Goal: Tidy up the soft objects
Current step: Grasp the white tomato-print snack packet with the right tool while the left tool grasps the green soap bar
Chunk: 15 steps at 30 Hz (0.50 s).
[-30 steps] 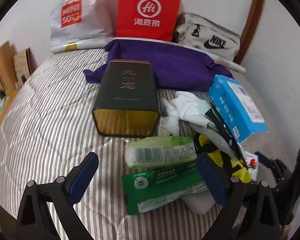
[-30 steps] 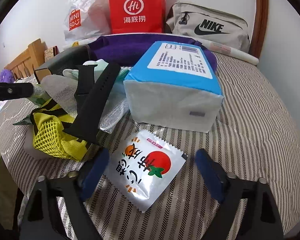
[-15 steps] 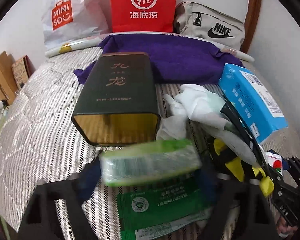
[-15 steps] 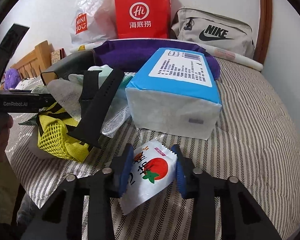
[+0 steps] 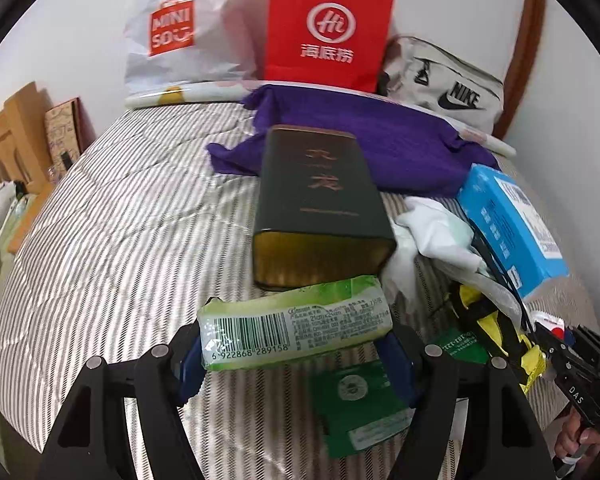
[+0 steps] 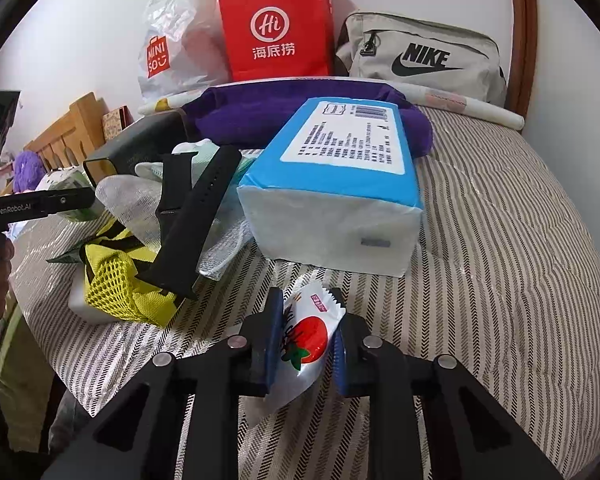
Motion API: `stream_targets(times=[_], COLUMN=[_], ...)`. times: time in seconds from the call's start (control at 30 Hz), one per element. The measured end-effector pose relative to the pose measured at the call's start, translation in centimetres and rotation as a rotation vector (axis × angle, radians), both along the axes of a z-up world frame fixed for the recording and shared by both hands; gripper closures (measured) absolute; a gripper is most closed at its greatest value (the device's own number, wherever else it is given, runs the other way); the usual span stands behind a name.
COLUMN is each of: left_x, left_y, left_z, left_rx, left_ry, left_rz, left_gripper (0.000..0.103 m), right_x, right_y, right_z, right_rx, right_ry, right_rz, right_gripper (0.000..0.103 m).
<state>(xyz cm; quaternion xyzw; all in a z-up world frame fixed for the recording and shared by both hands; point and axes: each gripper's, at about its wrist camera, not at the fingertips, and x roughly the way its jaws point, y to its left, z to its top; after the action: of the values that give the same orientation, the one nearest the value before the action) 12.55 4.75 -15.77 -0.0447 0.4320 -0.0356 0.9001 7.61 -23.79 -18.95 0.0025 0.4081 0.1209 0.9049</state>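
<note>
We grip the green plastic-wrapped tissue pack (image 5: 296, 322) in our left gripper (image 5: 296, 364), its jaws having just closed, while our right gripper (image 6: 305, 338), jaws just narrowed, pinches the silver tomato-printed foil sachet (image 6: 302, 340).

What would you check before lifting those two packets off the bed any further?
1. Left gripper, jaws just closing, clamps the green tissue pack: ok.
2. Tissue pack level in the grip: not ok, tilted.
3. Right gripper, jaws just closing, pinches the tomato sachet: ok.
4. Sachet clear of the blue tissue pack: ok.
5. Sachet's lower end free of the bed: cannot tell.
6. Tissue pack clear of the dark tin: cannot tell.
</note>
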Motion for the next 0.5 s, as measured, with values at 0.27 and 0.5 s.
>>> stream_targets(times=[0.27, 0.5], left_x=[-0.7, -0.8], left_y=[1.9, 2.6], left_z=[1.1, 2.6], left_rx=[-0.045, -0.067], left_ry=[-0.014, -0.027], left_rz=[0.030, 0.030], left_gripper=[0.033, 0.033], right_x=[-0.5, -0.9], right_y=[0.1, 0.7], right_z=[1.2, 3.3], right_rx=[-0.015, -0.010], right_ry=[0.006, -0.005], right_rz=[0.021, 0.042], right_gripper=[0.093, 0.096])
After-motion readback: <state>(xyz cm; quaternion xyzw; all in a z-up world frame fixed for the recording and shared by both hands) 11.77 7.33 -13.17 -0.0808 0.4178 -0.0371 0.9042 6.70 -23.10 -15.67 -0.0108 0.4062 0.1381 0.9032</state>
